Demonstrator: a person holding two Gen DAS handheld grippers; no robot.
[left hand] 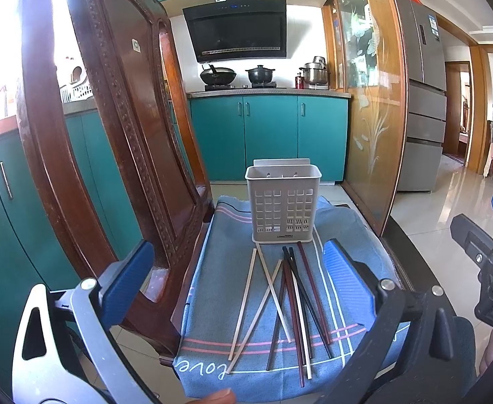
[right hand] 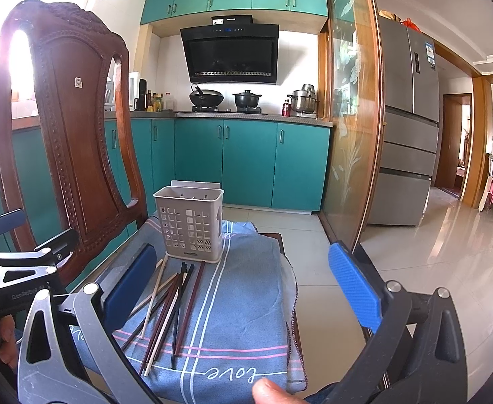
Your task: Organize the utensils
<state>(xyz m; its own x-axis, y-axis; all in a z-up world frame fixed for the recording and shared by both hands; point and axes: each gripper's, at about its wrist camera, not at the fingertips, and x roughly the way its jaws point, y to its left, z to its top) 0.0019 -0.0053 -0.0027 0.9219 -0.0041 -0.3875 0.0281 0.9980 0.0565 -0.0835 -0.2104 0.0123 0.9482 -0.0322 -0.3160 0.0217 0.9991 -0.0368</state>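
Chopsticks lay loose in one crossed pile on a blue cloth, just in front of the holder. Count by colour in the left wrist view: four pale cream ones, about three reddish-brown, about two black. Overlap made the dark ones hard to separate, so roughly nine total. All were thin, straight and plain, fanned out with tips near the holder's base; the same pile showed in the right wrist view.

One holder: pale grey plastic, rectangular, upright, with square-hole grid walls, a small dark label at the bottom and a flat back plate rising behind the rim. It stood on the far part of the cloth, and no chopsticks showed above its rim.

One cloth: blue with pink and white stripes and the word "love" stitched near the front edge. What lay under the cloth was mostly hidden. One carved dark wooden chair stood to the left.

Two grippers: left gripper released, blue pads wide apart, holding nothing, pile between them in view. Right gripper also released, spread wide, holding nothing.
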